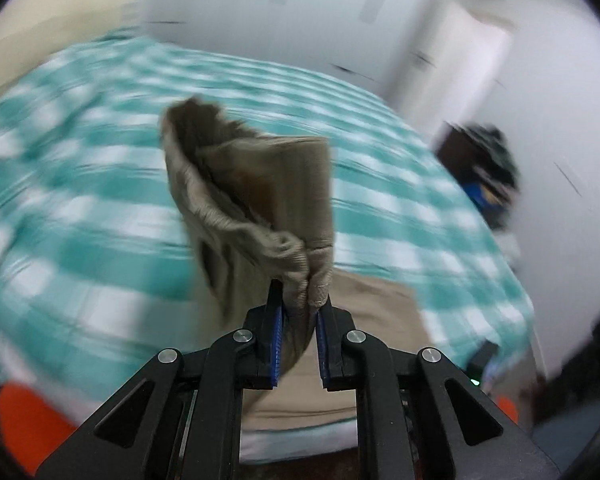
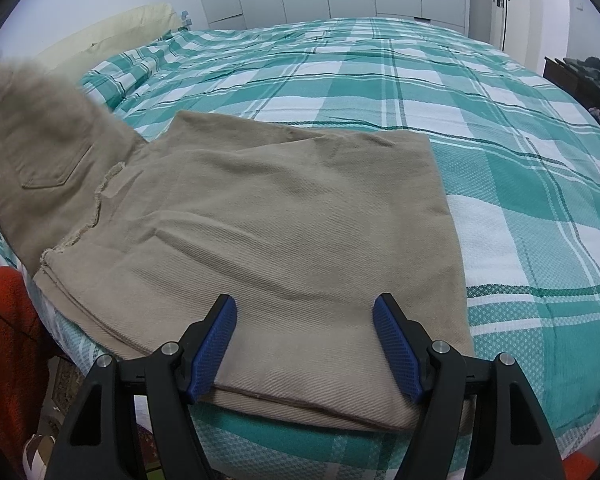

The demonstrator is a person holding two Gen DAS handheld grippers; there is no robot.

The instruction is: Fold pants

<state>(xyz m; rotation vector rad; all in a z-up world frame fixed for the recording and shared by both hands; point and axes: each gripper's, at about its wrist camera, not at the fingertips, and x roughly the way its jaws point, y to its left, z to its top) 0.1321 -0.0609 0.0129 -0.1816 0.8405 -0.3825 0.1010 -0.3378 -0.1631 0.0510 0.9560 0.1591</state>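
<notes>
On checked bedspread (image 2: pixel 380 80), left tool (image 1: pixel 299 300) lifts pants (image 2: pixel 280 220).

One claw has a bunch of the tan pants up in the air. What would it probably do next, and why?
Probably carry that end across and lay it on the folded part. The left gripper is shut on the waistband of the pants, lifted above the bed, while the rest lies flat and the right gripper hangs open over it.

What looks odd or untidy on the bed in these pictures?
Nothing is spilled or torn. The beige pants lie partly folded on the checked bedspread, but their waist end is lifted in the air, bunched between the closed left gripper. The right gripper is open over the flat part.
</notes>
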